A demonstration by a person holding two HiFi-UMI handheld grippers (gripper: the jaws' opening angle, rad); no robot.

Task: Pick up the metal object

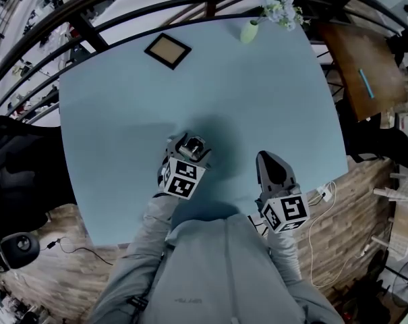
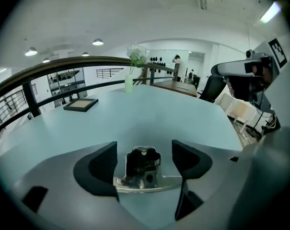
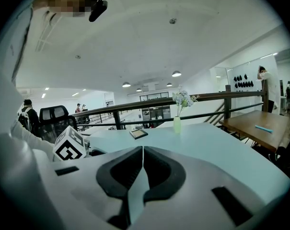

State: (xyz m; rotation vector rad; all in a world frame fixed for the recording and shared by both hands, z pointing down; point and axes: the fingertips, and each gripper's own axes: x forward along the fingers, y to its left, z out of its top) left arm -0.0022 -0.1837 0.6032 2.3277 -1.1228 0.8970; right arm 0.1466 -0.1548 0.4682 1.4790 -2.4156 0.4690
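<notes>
In the head view the metal object (image 1: 193, 147) is hard to make out: only a shiny top shows past the left gripper (image 1: 187, 142), whose body and marker cube (image 1: 182, 177) cover the rest. The left gripper view shows it plainly. It is a bright piece with an upright block, a screw head near its top and a flat curved base. It stands on the pale blue desk (image 1: 257, 100) between jaws that are spread wide, with a gap between it and the dark pad on each side. The right gripper (image 1: 266, 155) rests at the near edge of the desk, well apart from the object. From above its jaws are hard to read, but its own view shows them closed tip to tip with nothing between. That view does not show the object at all, only the left gripper's cube at its left edge. All three views show a picture frame (image 1: 168, 50) lying flat and a vase (image 1: 249, 31) of pale flowers at the far side of the desk.
</notes>
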